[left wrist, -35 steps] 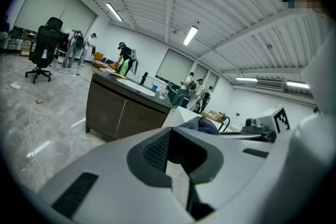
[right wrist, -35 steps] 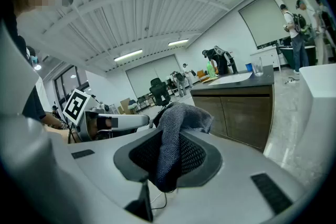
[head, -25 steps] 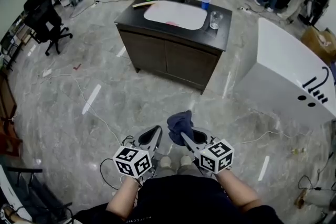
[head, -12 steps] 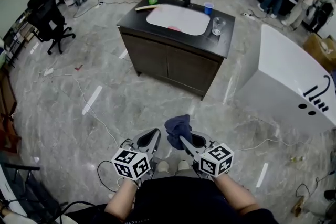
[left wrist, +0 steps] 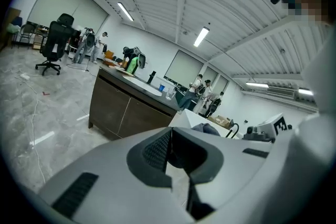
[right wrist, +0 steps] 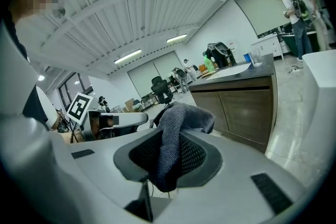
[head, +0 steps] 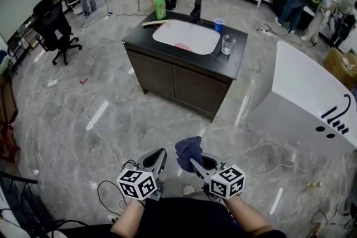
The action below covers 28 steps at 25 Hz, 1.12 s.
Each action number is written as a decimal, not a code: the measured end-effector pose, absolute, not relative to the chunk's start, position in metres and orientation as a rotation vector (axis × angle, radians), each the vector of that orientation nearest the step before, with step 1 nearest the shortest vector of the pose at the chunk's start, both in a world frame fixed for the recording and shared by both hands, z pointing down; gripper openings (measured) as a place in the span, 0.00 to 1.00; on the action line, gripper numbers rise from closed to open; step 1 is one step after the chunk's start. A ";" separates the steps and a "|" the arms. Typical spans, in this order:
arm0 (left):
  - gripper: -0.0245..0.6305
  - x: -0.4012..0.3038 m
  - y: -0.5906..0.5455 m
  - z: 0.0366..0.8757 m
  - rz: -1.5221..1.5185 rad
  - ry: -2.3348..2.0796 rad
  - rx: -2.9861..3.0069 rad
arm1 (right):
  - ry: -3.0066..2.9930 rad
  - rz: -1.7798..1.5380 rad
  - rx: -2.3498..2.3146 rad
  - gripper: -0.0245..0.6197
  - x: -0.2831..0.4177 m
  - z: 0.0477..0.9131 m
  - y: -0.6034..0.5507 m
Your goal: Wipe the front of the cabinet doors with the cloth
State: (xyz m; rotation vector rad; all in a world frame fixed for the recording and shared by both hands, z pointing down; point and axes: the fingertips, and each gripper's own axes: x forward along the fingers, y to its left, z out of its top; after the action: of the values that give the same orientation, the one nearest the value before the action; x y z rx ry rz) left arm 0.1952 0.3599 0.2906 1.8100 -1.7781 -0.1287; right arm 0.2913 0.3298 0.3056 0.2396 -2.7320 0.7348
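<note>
One dark blue cloth (head: 188, 148) is clamped in the right gripper (head: 193, 161), well apart from the cabinet (head: 223, 67) and its two doors (head: 154, 76). Left gripper (head: 158, 156): jaws together, empty. Countertop: one green bottle (head: 160, 6), one blue cup (head: 218, 25), one glass (head: 226, 45).

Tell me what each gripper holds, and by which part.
The right gripper pinches the dark cloth by a bunched fold. The left gripper is shut and empty.

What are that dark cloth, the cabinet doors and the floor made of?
The cloth looks like soft blue-grey woven or microfibre fabric: it droops in folds and shows fine texture. The cabinet doors look like matte dark brown wood or wood-look laminate, with faint grain. The floor seems to be polished grey marble or marble-look tile: veined and glossy with reflections.
</note>
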 end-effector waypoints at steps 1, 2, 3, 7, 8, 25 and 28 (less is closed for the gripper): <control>0.05 0.197 0.357 0.290 -0.124 -1.774 1.814 | -2.728 0.745 0.242 0.18 0.291 0.308 0.326; 0.05 0.197 0.356 0.290 -0.117 -1.771 1.815 | -2.723 0.757 0.240 0.17 0.290 0.310 0.324; 0.05 0.197 0.356 0.291 -0.106 -1.770 1.815 | -2.716 0.768 0.232 0.18 0.289 0.312 0.324; 0.05 0.188 0.358 0.298 -0.072 -1.772 1.805 | -2.705 0.765 0.194 0.18 0.274 0.313 0.324; 0.05 0.184 0.357 0.298 -0.077 -1.769 1.808 | -2.708 0.761 0.192 0.18 0.268 0.311 0.322; 0.05 -0.020 0.340 0.301 -0.032 -1.661 1.872 | -2.696 0.768 0.262 0.18 0.049 0.313 0.302; 0.05 -0.063 0.344 0.305 -0.067 -1.669 1.831 | -2.668 0.778 0.257 0.18 0.014 0.320 0.308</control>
State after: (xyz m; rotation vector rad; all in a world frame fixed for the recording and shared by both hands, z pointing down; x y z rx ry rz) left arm -0.0628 0.3440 0.3047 1.8311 -1.6693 -0.0673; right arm 0.0141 0.3076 0.3195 0.2568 -2.6682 0.7784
